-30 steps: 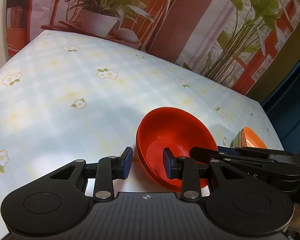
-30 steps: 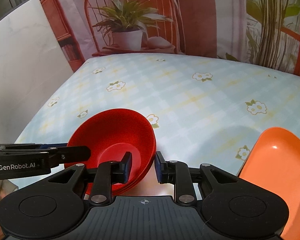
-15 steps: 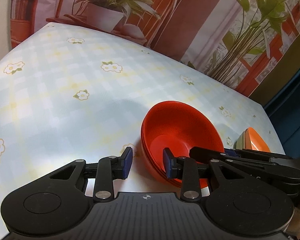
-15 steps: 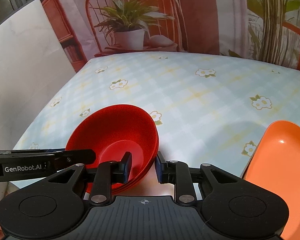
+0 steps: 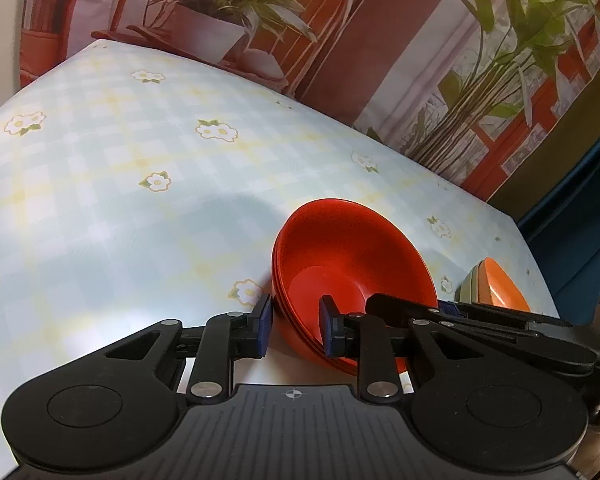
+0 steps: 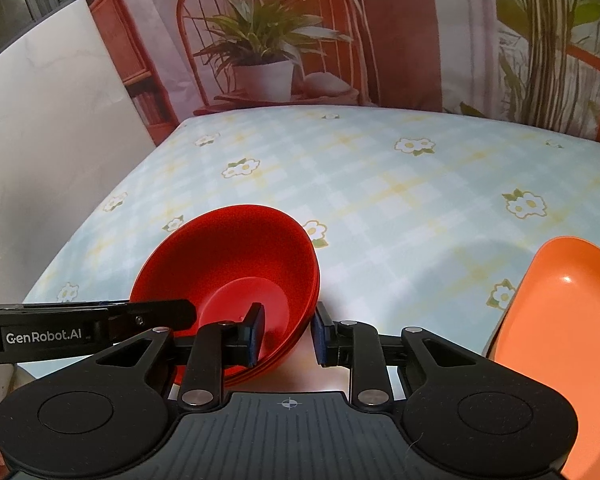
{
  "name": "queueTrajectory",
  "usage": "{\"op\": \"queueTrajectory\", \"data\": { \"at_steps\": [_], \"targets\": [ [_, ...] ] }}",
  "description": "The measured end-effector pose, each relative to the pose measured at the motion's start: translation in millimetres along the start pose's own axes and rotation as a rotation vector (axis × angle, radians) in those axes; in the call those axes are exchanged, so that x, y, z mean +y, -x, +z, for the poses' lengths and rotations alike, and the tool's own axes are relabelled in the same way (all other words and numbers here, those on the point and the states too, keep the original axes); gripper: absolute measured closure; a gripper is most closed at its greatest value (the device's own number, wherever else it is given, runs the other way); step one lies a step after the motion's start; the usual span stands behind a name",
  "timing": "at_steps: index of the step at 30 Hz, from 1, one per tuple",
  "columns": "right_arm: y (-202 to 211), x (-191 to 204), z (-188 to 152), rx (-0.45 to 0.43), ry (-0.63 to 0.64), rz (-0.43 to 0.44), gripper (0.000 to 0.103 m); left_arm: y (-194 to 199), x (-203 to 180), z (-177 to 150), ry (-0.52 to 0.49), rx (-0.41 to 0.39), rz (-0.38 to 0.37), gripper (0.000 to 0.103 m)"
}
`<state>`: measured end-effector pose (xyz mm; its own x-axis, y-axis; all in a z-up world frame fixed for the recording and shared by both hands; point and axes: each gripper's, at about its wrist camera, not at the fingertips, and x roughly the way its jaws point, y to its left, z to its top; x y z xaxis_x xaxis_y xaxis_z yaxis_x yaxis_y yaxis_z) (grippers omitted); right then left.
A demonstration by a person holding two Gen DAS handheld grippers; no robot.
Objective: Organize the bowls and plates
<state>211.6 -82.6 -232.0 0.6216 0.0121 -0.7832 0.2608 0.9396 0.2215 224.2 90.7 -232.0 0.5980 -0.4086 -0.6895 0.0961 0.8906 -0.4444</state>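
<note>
Floral checked tablecloth point(image 6: 380, 184) carries the work, under a printed backdrop of a chair and potted plants. From the left, the left gripper point(image 5: 296, 330) has just been closing across the near left rim of the nested red bowls point(image 5: 352, 256), and the right gripper point(image 6: 288, 334) is clamped on the opposite rim, apparently to steady or lift the stack as one. Orange dish point(image 6: 564, 320) sits well apart at far right.
</note>
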Motion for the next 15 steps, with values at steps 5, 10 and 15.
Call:
{"op": "queueTrajectory", "data": {
  "at_steps": [5, 10, 15],
  "targets": [
    [3.6, 0.2, -3.3, -0.011, -0.008, 0.001, 0.081, 0.4, -1.6, -1.1, 0.005, -0.002, 0.002, 0.078],
    [7.8, -1.3, -6.3, -0.014, -0.021, 0.004, 0.082, 2.0, -1.3, -2.0, 0.01, 0.001, 0.0, 0.078],
    [10.0, -2.1, -7.7, -0.014, -0.026, 0.005, 0.082, 2.8, -1.5, -2.8, 0.012, 0.004, 0.003, 0.078]
  ]
}}
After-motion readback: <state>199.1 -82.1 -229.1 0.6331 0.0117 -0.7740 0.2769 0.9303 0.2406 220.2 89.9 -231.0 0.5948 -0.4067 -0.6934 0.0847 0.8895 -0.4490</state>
